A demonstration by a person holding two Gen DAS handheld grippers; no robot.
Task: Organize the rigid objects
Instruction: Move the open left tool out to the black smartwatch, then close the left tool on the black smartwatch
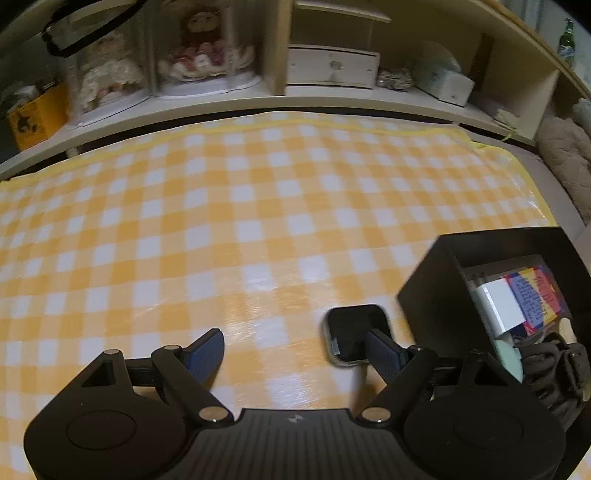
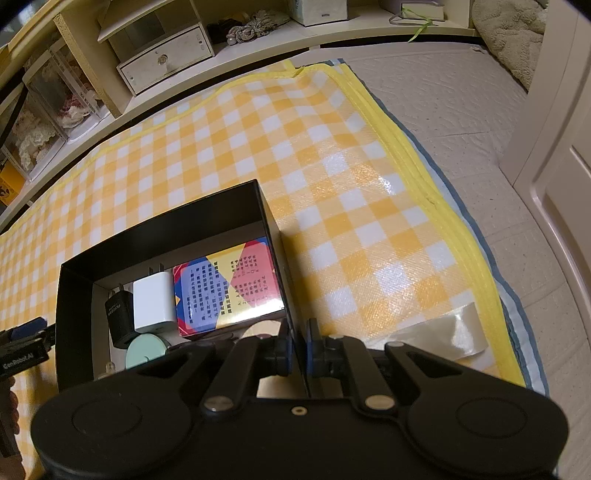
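A small black square device with a silver rim (image 1: 351, 332) lies on the yellow checked mat (image 1: 258, 206), just left of an open black box (image 1: 436, 295). My left gripper (image 1: 295, 338) hangs low over the mat, open wide. Its right finger (image 1: 384, 354) overlaps the device's near edge, and the gap between the fingers is bare mat. My right gripper (image 2: 297, 332) is shut on the black box's (image 2: 166, 221) right wall. Inside lie a colourful card box (image 2: 229, 288), a white charger (image 2: 153, 302), a black charger (image 2: 120, 314) and a mint round thing (image 2: 142, 349).
A low shelf (image 1: 258, 99) runs behind the mat, holding dolls in clear cases (image 1: 199, 51), a small white drawer unit (image 1: 332, 66) and a green bottle (image 1: 567, 37). Right of the mat are white quilted flooring (image 2: 461, 110), a door (image 2: 554, 166) and a fluffy cushion (image 2: 509, 29).
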